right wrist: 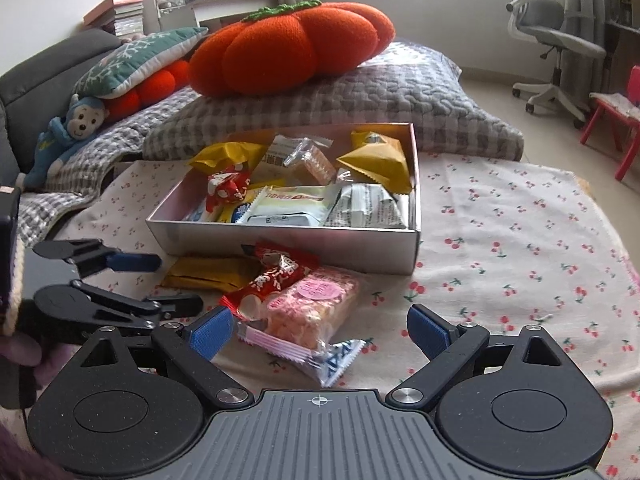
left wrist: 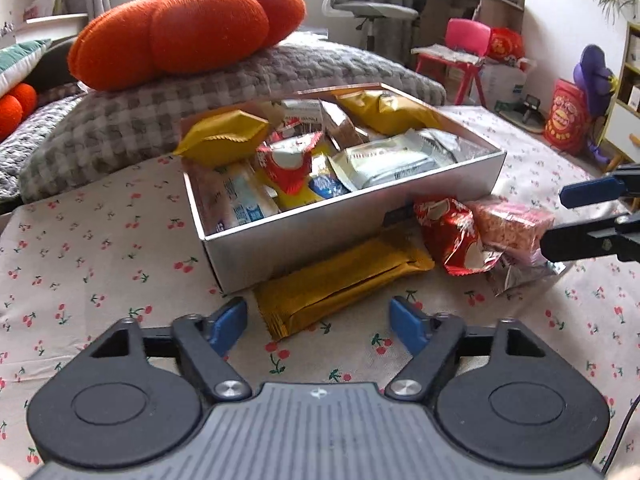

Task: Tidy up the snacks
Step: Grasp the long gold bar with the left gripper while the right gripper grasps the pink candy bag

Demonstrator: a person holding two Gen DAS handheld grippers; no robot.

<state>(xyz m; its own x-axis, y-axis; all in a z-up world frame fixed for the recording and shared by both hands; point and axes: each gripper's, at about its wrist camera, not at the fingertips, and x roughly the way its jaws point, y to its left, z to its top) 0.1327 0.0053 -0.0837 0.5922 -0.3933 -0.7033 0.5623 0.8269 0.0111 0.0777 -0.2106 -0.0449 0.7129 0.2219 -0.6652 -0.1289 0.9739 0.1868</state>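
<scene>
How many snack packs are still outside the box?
3, all on the cloth before the box: yellow pack against its wall, red pack beside it, pink pack nearest the right gripper. Others may hide underneath.

Pale walls, grey office chair, red stool, daylight.

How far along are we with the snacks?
Most snacks already lie in the box. Nothing is gripped: the left gripper is open around the yellow bar, the right gripper open around the pink pack. Those and the red pack remain outside.
</scene>
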